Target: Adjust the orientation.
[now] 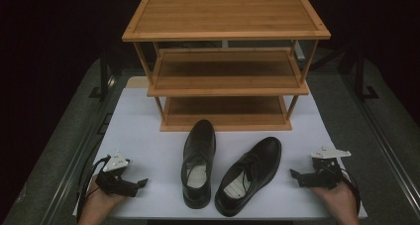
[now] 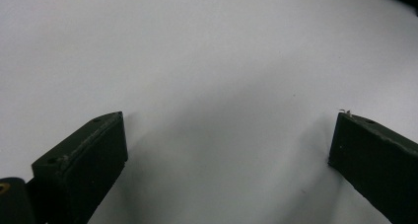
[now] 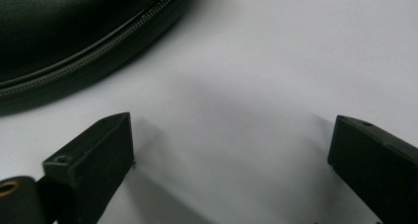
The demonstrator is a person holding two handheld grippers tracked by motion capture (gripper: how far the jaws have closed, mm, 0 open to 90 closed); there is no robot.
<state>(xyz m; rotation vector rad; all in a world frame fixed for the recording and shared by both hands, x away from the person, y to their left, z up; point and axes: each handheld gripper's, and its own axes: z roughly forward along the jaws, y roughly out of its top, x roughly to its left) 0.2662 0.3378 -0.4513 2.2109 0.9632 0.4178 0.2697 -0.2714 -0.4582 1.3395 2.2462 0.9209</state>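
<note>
two claws rest wide apart beside a pair of black shoes

the left claw (image 2: 226, 145), seen in its own gripper view, has its two black jaws spread wide with nothing between them but bare white tabletop (image 2: 207, 51). the right claw (image 3: 231, 145) is spread just as wide in the right gripper view, its jaws holding nothing, and that view adds what the left one lacks: the dark curved side and stitched sole edge of a shoe (image 3: 74, 41) in the upper left corner, near the jaw on that side but not touching it.

the high view gives the wider scene. the left claw (image 1: 141, 183) sits low on the white tabletop (image 1: 143, 126) at the near left, gripped by the person's left hand (image 1: 101, 205), its jaws pointing toward the middle. the right claw (image 1: 294, 175) sits at the near right in the person's right hand (image 1: 341, 200), facing inward. between them lie two black lace-up shoes, openings up: the left shoe (image 1: 199, 161) pointing straight away from the person, the right shoe (image 1: 250, 175) angled with its toe toward the far right. the two heels lie close together at the near edge; whether they touch cannot be told. each claw is well apart from the shoe nearest it in this view.

beyond the shoes stands a three-tier wooden shoe rack (image 1: 225, 61) on the far part of the tabletop. all three of its slatted shelves are bare. the left shoe's toe lies just in front of the bottom shelf.
</note>
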